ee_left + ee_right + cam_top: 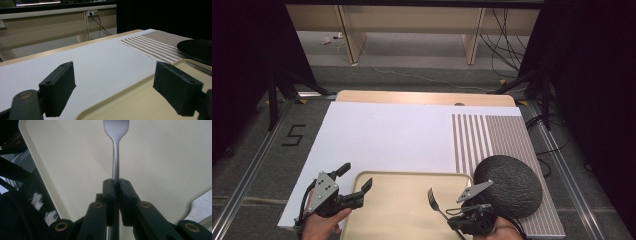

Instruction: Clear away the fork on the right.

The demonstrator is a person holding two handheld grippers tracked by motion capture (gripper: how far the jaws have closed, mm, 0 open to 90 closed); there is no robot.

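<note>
Right gripper (443, 207): pinching fork (432, 199) handle above tray (377, 210) | Left gripper (358, 178): spread, straddling tray rim, likely steadying it.

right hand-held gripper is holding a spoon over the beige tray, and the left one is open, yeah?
Not a spoon: the right hand-held gripper grips a fork, tines visible in the high view. It is over the beige tray, and the left hand-held gripper is open.

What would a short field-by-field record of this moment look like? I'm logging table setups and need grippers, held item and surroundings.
right gripper: shut on the silver metal fork, held above the tray
left gripper: open, nothing between the jaws, at the tray's left edge
beige plastic tray: on the table's near edge
dark round textured plate: on the striped brown-and-white placemat, right of the tray
</note>
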